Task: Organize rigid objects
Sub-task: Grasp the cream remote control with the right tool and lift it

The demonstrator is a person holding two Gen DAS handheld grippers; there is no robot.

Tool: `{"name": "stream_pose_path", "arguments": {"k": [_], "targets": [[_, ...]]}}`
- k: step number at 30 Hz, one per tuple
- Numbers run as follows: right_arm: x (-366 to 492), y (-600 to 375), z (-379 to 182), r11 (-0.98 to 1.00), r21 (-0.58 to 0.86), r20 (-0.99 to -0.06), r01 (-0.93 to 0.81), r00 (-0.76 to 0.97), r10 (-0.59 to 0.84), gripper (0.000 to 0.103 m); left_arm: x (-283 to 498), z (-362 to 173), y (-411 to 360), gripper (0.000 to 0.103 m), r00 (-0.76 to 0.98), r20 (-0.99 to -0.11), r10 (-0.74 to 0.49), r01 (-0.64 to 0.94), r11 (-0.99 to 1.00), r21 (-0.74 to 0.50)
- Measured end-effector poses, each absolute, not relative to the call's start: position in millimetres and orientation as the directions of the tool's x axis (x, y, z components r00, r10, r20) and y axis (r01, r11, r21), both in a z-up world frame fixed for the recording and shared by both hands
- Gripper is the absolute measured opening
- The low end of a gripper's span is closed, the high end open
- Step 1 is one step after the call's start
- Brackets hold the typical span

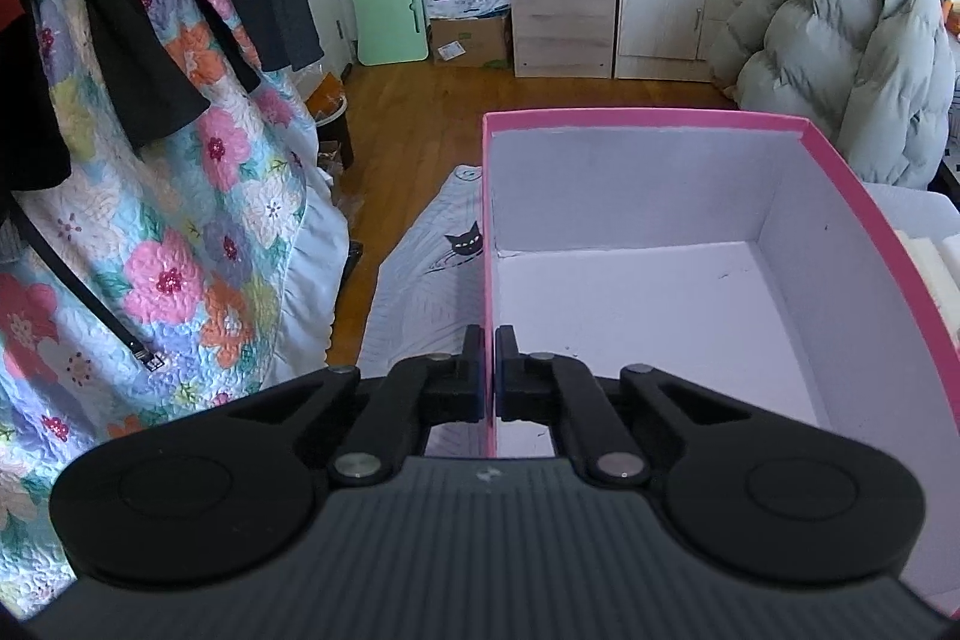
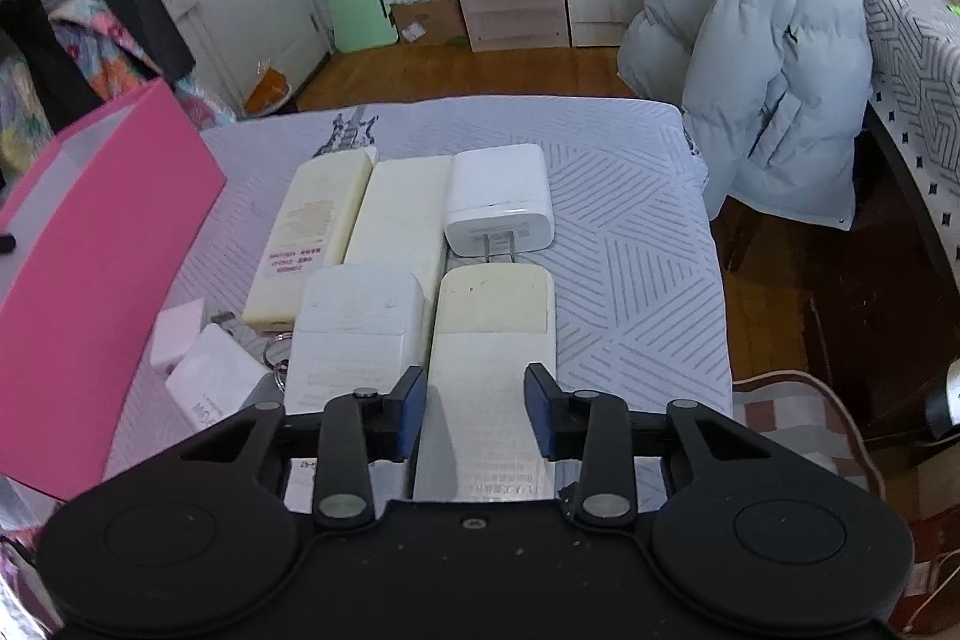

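Observation:
An open pink box [image 1: 636, 120] with a white, empty inside fills the right of the left wrist view. My left gripper [image 1: 488, 370] is shut on the box's left wall [image 1: 487, 244], one finger inside and one outside. The box also shows at the left of the right wrist view [image 2: 108, 244]. My right gripper [image 2: 475, 409] is open above the near end of a cream power bank [image 2: 493, 322]. Beside it lie a white power bank [image 2: 359, 328], two more cream ones [image 2: 312, 232] [image 2: 399, 214], and a white plug charger [image 2: 499, 202].
Small white adapters [image 2: 177, 331] [image 2: 216, 388] and a key ring [image 2: 277, 358] lie between the box and the power banks. All rest on a grey patterned cloth [image 2: 636, 244]. A grey puffer jacket [image 2: 756, 40] hangs at the right. A floral quilt [image 1: 180, 220] hangs at the left.

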State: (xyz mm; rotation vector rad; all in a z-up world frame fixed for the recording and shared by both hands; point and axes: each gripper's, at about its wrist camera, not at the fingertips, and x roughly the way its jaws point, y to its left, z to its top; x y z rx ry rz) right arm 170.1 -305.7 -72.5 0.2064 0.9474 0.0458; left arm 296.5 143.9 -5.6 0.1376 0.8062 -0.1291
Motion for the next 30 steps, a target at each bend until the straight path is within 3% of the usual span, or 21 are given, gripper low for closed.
{"name": "stream_pose_path", "arguments": {"k": [2,4,8,14,15,19,24,30], "targets": [[174.4,-301.5,-72.1,0.987,0.153,-0.817,0.045,0.568,0.101,0.05,295.4,-5.9,142.8,0.002,0.69,-0.722,-0.06,0.167,0.983,0.078],[177.3,-293.2,-75.1,0.997,0.058,-0.839,0.051,0.544,0.021,0.067,293.6,-6.5,143.5,0.002,0.693,-0.718,-0.058,0.165,0.983,0.08],[181.2,-286.2,-87.2,0.997,0.019,-0.85,0.071,0.526,-0.022,0.066,292.6,-6.6,145.0,0.002,0.692,-0.719,-0.062,0.162,0.984,0.071],[195.7,-307.4,-90.9,0.989,0.095,-0.835,0.116,0.55,0.016,0.068,292.6,-7.5,145.6,0.002,0.691,-0.72,-0.063,0.163,0.984,0.071],[196.0,-305.7,-91.2,0.989,0.09,-0.831,0.114,0.556,0.011,0.062,292.5,-7.5,148.0,0.002,0.692,-0.719,-0.072,0.161,0.985,0.057],[190.7,-298.7,-87.1,0.991,0.1,-0.796,0.088,0.605,0.027,0.059,292.6,-7.8,154.9,0.002,0.693,-0.715,-0.098,0.153,0.988,0.013],[173.5,-291.7,-65.5,0.993,0.074,-0.73,0.096,0.683,-0.012,0.059,290.0,-8.6,142.3,0.002,0.706,-0.707,-0.045,0.162,0.982,0.099],[148.5,-279.8,-34.3,0.993,0.064,-0.653,0.101,0.756,-0.035,0.058,290.2,-8.8,147.2,0.002,0.707,-0.705,-0.06,0.153,0.986,0.07]]}}
